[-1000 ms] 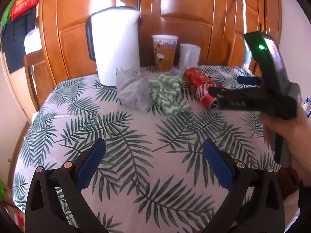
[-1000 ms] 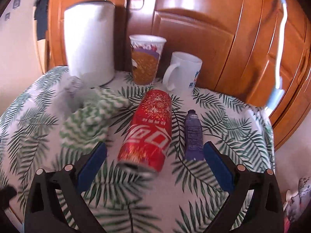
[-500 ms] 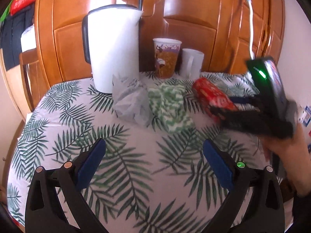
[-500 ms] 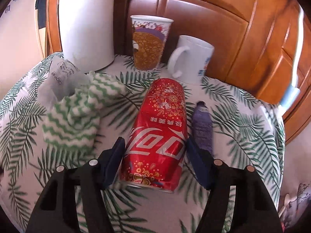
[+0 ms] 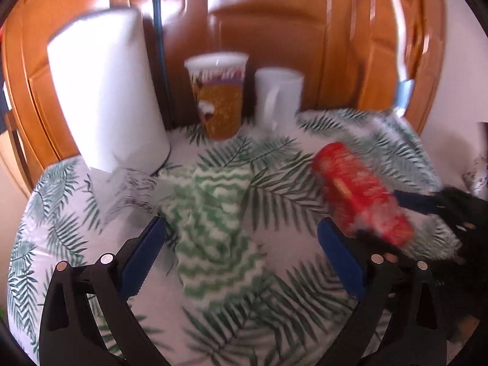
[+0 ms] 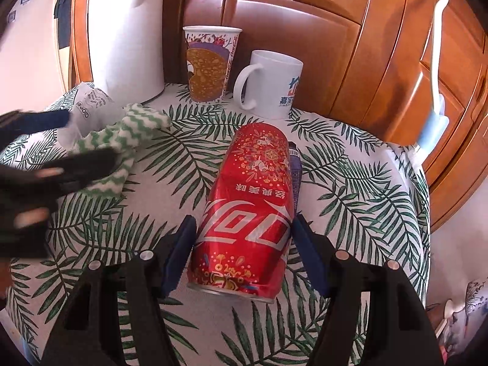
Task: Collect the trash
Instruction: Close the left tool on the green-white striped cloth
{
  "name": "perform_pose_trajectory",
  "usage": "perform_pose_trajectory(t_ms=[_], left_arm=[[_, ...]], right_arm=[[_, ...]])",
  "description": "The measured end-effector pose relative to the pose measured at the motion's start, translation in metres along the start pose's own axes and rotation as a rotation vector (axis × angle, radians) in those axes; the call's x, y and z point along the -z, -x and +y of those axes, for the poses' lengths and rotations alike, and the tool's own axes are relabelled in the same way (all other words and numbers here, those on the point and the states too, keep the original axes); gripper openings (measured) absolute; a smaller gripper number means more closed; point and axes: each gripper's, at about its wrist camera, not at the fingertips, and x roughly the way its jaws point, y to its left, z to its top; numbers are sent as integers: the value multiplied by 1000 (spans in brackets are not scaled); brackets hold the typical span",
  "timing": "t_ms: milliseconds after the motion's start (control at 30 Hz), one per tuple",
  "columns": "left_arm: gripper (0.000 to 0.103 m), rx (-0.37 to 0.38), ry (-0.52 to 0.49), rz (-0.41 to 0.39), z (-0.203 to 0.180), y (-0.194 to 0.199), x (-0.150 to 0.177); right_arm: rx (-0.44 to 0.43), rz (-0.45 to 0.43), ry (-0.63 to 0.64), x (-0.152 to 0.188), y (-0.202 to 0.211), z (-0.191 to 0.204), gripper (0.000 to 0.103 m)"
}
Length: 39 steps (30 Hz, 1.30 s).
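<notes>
Between our right gripper's (image 6: pixel 242 245) blue pads lies the red can (image 6: pixel 248 210), on its side on the leaf-print table (image 6: pixel 350 189); a second ago those jaws stood wide around it, and now they pinch its sides, so we judge the first piece of trash secured and ready to lift. Our left gripper (image 5: pixel 242 254), jaws spread and empty, has swept in so the green zigzag cloth (image 5: pixel 213 222) lies between its pads, with the crumpled wrapper (image 5: pixel 122 189) beyond its left pad, likely next.
</notes>
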Motion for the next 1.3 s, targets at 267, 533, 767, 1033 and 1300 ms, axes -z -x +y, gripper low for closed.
perform_pose_trajectory(t_ms=[267, 533, 767, 1033, 1300], left_arm=[[86, -1, 38, 123, 14, -52, 2], [41, 1, -16, 129, 7, -47, 9], [21, 76, 18, 111, 23, -25, 26], [16, 176, -13, 115, 27, 6, 52], [16, 183, -14, 60, 28, 28, 67]], right_arm=[[1, -6, 14, -1, -1, 2, 65], [-3, -6, 15, -1, -3, 2, 66], [-3, 2, 20, 0, -1, 2, 66], [-8, 1, 21, 0, 1, 1, 65], [-52, -19, 16, 11, 13, 5, 65]])
